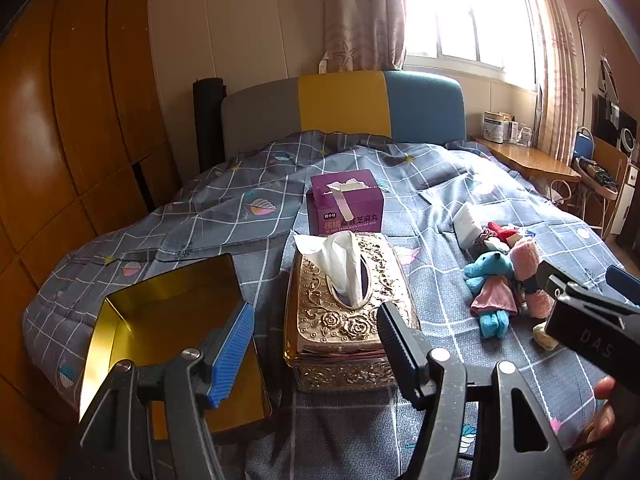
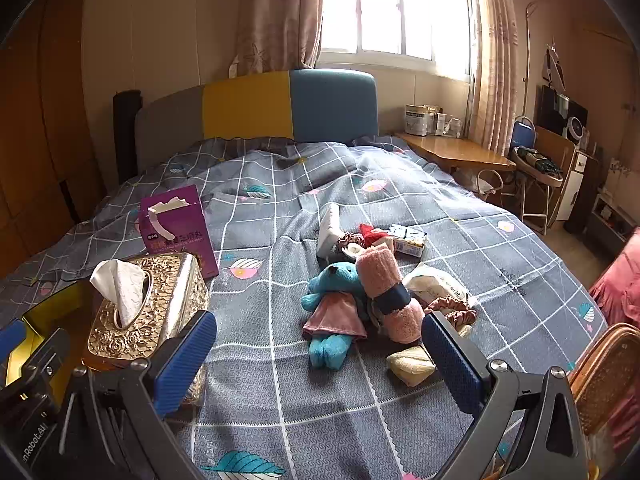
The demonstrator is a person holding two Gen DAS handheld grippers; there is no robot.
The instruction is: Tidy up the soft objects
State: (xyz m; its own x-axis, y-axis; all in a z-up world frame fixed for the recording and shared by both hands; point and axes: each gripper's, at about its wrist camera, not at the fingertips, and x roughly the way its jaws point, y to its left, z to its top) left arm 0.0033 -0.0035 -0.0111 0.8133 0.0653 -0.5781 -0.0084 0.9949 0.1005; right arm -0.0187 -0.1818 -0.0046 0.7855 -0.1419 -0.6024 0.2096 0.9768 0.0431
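A pile of soft things lies on the bed: a blue plush toy in a pink dress, a rolled pink towel with a dark band, a cream cloth, scrunchies, a red-and-white plush and a white sponge block. An open gold tin lies at the left. My right gripper is open and empty, just short of the pile. My left gripper is open and empty, in front of the gold tissue box.
A purple carton stands behind the tissue box. A wet-wipes pack and a small tissue packet lie by the pile. A wooden wardrobe is at the left, a desk and chair at the right.
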